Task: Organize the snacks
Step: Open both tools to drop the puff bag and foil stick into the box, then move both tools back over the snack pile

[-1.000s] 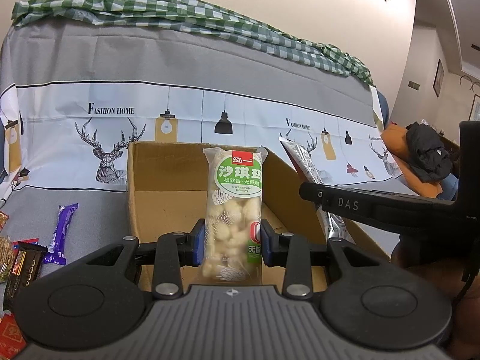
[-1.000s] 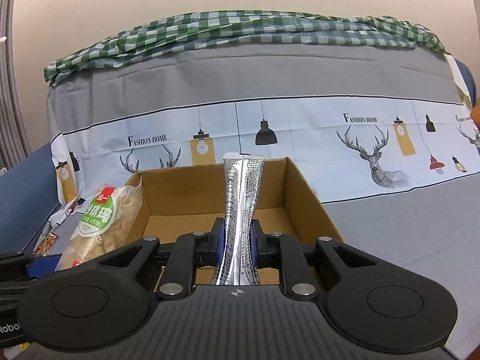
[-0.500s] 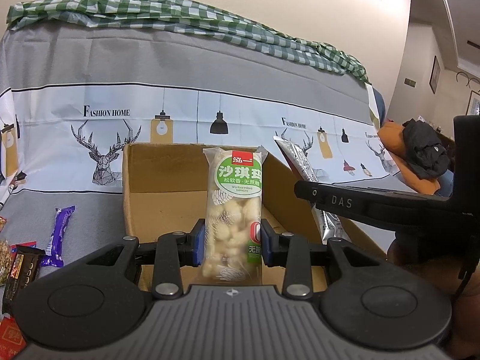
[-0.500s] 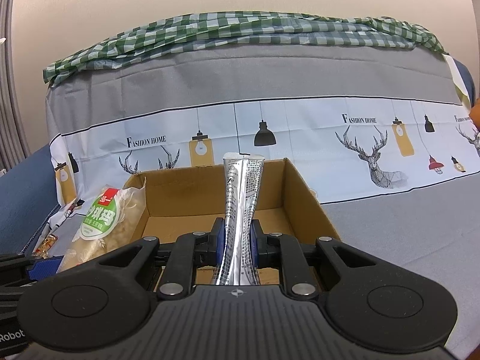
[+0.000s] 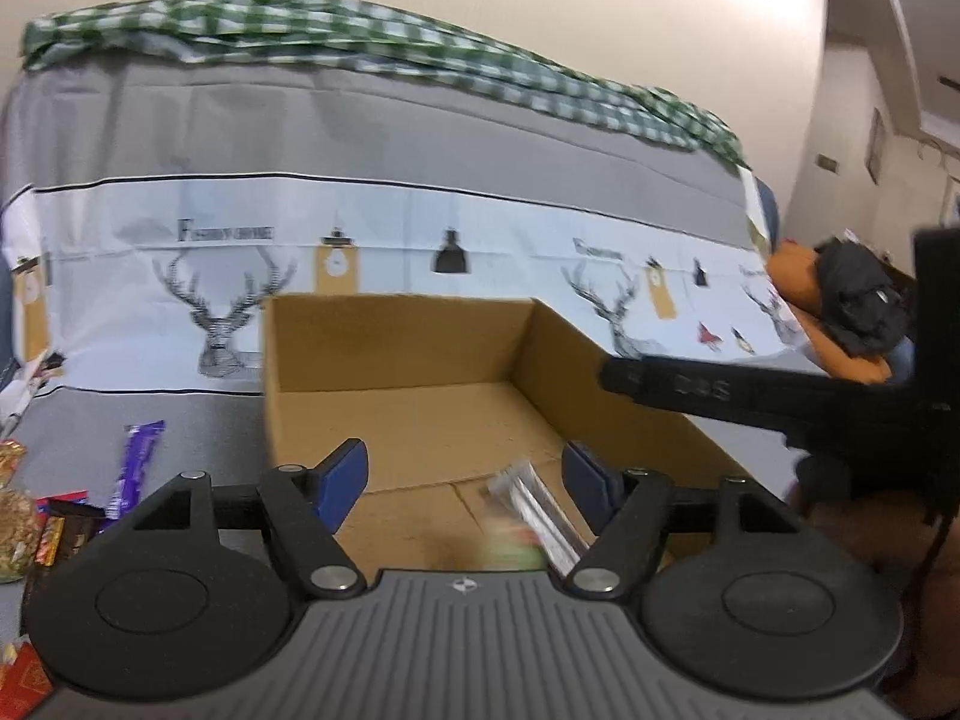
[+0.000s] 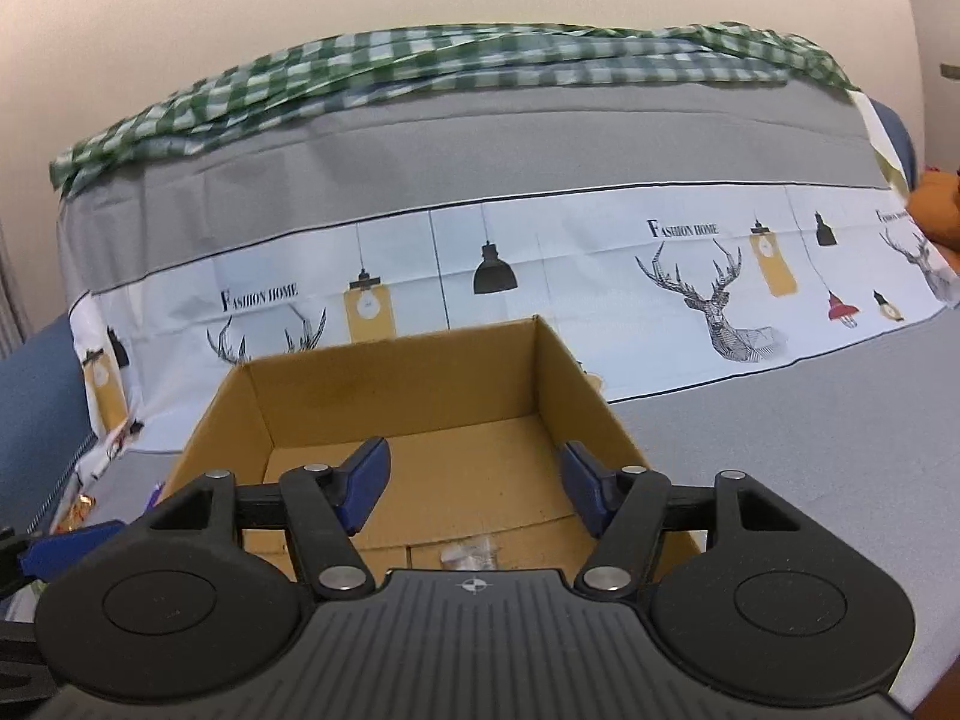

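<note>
Both grippers hang over an open cardboard box [image 5: 396,348] [image 6: 396,384] on a grey cloth. My left gripper [image 5: 465,471] has its jaws opening, with nothing between the blue pads. Below it, blurred, a green-labelled snack pack [image 5: 510,543] and a silver foil packet [image 5: 540,510] lie near the box's front. My right gripper [image 6: 474,477] also has its jaws opening and holds nothing; a bit of the silver packet [image 6: 471,555] shows on the box floor just under it. The right gripper's black body [image 5: 750,390] crosses the left wrist view at the right.
Loose snacks lie left of the box on the cloth: a purple bar [image 5: 135,462], dark and red packs [image 5: 60,528]. A sofa back with a deer-print cover [image 6: 720,312] and a green checked cloth [image 6: 420,66] rises behind. An orange cushion [image 5: 804,294] sits far right.
Both grippers went from shut to open. The green-labelled pack left the left gripper and the silver packet left the right one; both dropped into the box.
</note>
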A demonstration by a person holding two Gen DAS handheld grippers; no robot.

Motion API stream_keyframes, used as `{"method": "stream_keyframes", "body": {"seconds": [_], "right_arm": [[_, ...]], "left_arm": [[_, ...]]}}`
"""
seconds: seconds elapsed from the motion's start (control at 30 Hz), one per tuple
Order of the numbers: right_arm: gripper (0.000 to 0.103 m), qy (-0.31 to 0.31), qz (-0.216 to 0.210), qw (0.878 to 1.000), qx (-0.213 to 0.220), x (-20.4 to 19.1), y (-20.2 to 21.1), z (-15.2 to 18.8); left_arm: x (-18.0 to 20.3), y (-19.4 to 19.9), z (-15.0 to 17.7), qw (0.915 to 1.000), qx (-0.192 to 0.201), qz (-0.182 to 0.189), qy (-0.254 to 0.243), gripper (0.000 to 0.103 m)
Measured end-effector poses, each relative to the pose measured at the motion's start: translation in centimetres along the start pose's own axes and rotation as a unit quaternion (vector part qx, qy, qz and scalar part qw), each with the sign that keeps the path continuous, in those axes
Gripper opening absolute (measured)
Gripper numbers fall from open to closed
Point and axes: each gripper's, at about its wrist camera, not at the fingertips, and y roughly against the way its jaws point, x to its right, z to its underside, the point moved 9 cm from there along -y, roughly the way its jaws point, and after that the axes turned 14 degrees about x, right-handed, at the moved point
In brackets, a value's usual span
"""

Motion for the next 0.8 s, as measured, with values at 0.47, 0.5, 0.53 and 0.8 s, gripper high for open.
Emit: {"method": "stream_keyframes", "body": {"seconds": [0.47,0.5,0.53,0.8], "right_arm": [[0.057,-0.012,-0.025,1.0,0.0,-2.8,-0.1,0.6],[0.053,-0.014,-0.034,0.999,0.0,-3.4,0.0,0.6],[0.049,-0.016,-0.045,0.999,0.0,-4.1,0.1,0.6],[0.037,-0.003,-0.137,0.991,0.005,-10.7,1.7,0.5]], "left_arm": [[-9.6,4.1,-4.5,0.9983,0.003,-0.056,0.013,0.04],[-10.6,4.8,-5.0,0.9978,0.008,-0.065,0.01,0.037],[-11.8,5.4,-5.4,0.997,0.012,-0.076,0.006,0.027],[-19.0,7.0,-1.1,0.983,-0.066,-0.155,0.073,0.02]]}}
